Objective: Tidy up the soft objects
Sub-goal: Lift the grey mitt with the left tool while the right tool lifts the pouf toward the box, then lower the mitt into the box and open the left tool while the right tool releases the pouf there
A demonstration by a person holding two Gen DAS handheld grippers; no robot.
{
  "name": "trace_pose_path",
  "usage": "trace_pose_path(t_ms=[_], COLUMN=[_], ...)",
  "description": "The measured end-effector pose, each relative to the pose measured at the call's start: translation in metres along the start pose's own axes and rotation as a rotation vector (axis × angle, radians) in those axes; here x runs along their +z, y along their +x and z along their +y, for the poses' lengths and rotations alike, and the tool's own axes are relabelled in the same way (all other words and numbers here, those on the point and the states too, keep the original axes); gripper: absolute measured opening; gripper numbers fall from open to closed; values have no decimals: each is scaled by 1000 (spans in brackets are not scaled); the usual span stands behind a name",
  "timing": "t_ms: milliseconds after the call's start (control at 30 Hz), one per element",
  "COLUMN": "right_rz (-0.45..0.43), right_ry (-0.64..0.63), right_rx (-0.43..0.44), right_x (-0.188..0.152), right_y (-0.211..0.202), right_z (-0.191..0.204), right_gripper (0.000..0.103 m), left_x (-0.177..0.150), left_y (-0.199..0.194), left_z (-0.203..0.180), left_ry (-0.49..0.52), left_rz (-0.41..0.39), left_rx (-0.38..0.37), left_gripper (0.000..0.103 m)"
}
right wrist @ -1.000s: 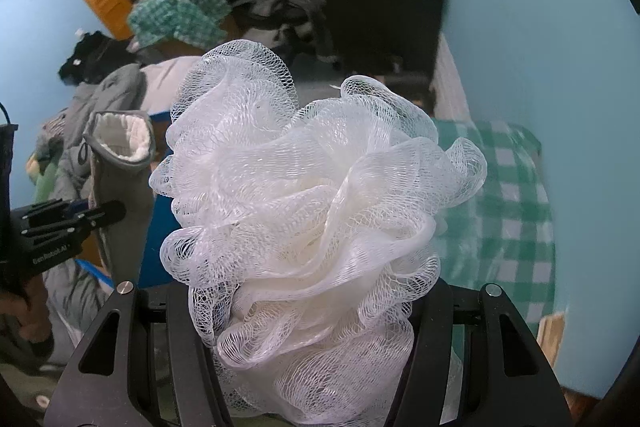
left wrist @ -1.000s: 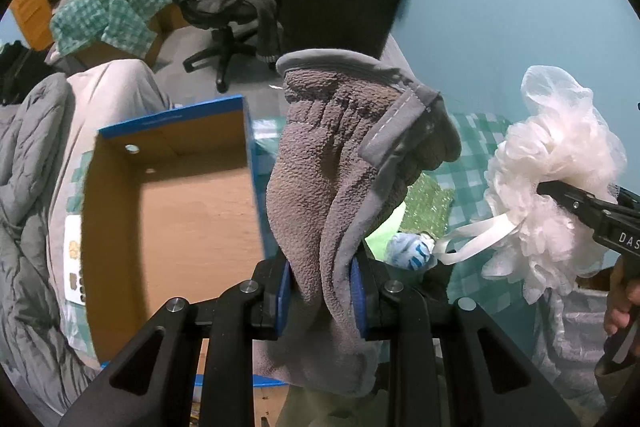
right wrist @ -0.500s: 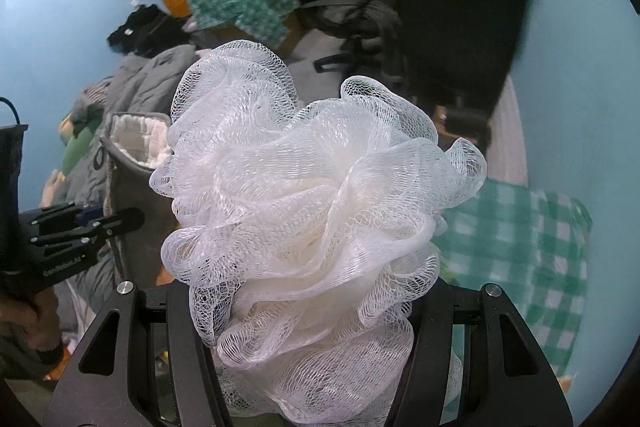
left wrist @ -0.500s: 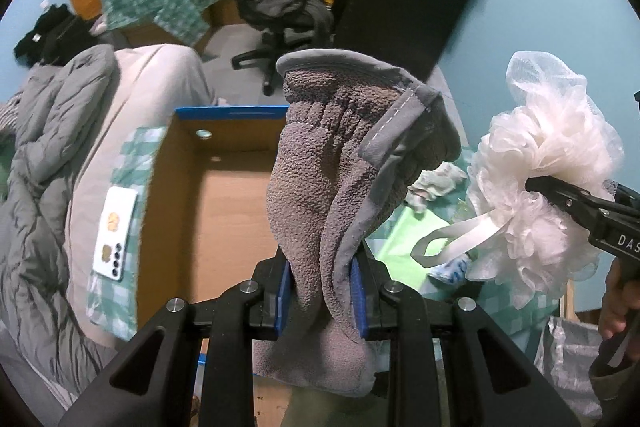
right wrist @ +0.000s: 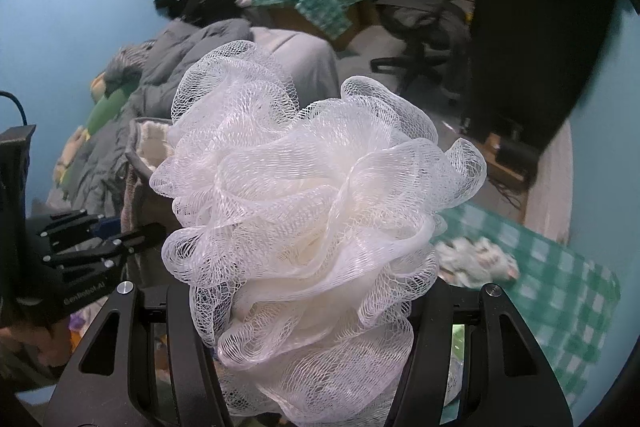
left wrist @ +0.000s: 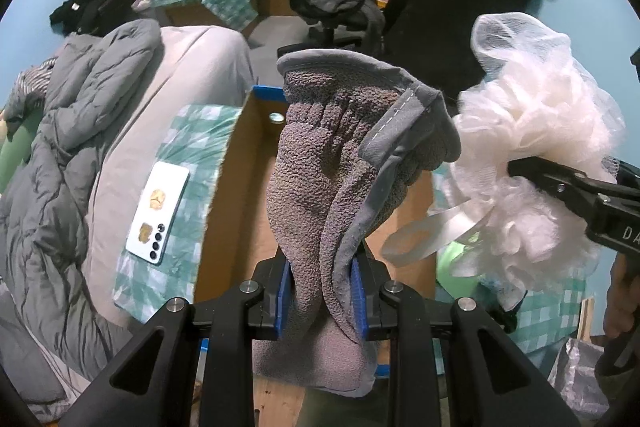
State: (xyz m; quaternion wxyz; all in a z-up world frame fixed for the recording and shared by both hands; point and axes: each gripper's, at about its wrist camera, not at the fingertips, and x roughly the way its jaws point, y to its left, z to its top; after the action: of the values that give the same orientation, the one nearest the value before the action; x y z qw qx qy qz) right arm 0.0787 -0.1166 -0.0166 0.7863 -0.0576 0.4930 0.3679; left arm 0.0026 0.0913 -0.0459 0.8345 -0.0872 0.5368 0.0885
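Grey mitt (left wrist: 340, 187) between left gripper (left wrist: 322, 301) fingers

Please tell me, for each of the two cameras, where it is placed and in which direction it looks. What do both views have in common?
Left wrist: sits on the left gripper, looking steeply down along its fingers past the grey glove they clamp, toward a cardboard box and a phone; part of the person's hand shows at right.
Right wrist: sits on the right gripper, looking down past the white bath pouf it holds, toward a green checked cloth.
Shared: each view shows the other gripper with its load, plus the grey quilt.
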Motion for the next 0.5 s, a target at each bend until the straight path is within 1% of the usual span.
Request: trace_pose_path(t_ms=[233, 500], right_rz=[44, 98], right_ry=[-40, -18], right_rx=[25, 41], right_x=[15, 25], right_y=[37, 72], right_z=[23, 35], right_gripper=[57, 58], left_x=[3, 5], left_y=[21, 51], left_z=[20, 38], left_ry=[-37, -45], left_rz=[24, 63], left_rx=[25, 64], left_gripper=[25, 29])
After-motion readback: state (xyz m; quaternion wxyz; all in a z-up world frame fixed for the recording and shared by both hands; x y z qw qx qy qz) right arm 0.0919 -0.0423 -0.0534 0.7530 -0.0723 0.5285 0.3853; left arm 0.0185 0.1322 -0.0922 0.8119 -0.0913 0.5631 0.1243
